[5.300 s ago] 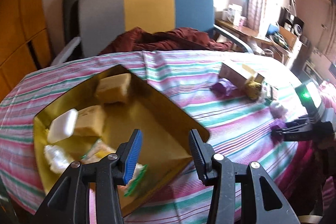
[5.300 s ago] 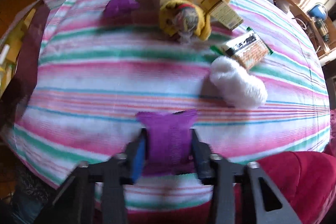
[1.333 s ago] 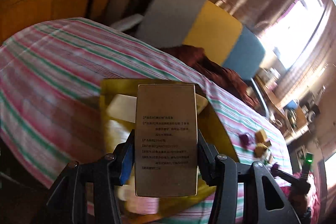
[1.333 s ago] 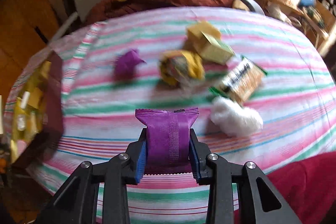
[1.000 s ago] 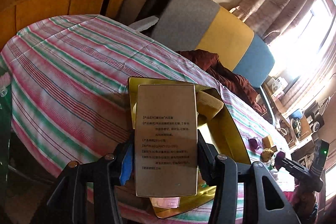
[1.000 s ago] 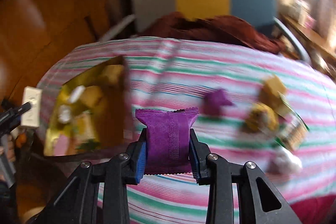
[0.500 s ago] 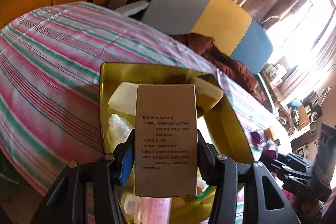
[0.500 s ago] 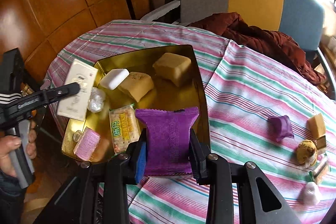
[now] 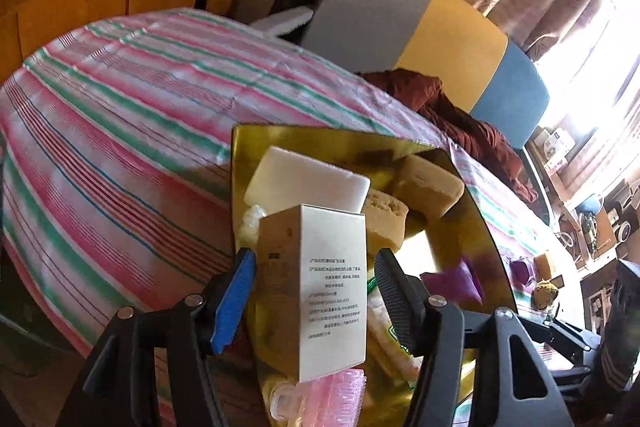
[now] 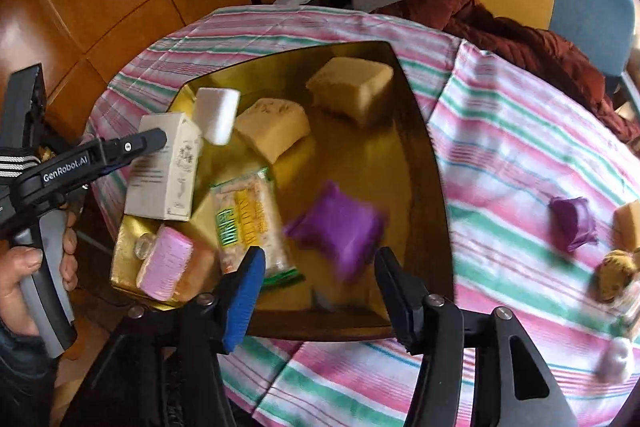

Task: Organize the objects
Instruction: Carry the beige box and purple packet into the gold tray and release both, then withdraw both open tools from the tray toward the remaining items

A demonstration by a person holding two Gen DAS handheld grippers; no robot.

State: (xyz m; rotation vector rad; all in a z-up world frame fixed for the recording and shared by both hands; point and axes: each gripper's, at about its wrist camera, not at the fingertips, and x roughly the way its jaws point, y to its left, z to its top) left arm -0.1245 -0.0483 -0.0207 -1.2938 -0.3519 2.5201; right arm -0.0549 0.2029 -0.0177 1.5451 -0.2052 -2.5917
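Your left gripper (image 9: 316,291) is opening around the white box (image 9: 320,291) at the gold tray's (image 10: 424,163) near corner; light, stiff card, so take it by its flat sides. Your right gripper (image 10: 320,279) is opening too, empty; the soft, slippery purple packet (image 10: 340,227) is in the tray.

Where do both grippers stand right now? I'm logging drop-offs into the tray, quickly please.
Left gripper: opening, pads off the white box still between them.
Right gripper: opening, empty; purple packet lies in the gold tray.
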